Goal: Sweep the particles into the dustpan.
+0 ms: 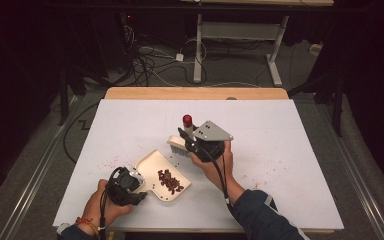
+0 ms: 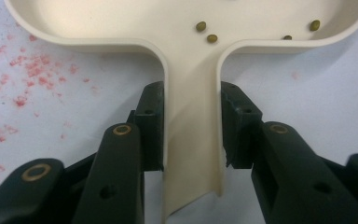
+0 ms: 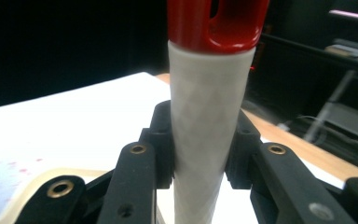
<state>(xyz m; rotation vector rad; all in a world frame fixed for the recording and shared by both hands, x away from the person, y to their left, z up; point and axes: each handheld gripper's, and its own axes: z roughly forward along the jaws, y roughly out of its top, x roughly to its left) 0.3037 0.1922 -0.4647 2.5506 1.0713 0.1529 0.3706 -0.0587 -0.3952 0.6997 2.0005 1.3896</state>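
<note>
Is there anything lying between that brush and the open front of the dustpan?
Nothing visible blocks it. The brush stands just beyond the dustpan, with bare white table between them. The beans already lie inside the pan.

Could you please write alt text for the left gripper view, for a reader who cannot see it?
The left gripper is shut on the handle of a cream dustpan that lies on a white table. A few small olive-green beans sit in the pan, and red crumbs speckle the table on the left.
</note>
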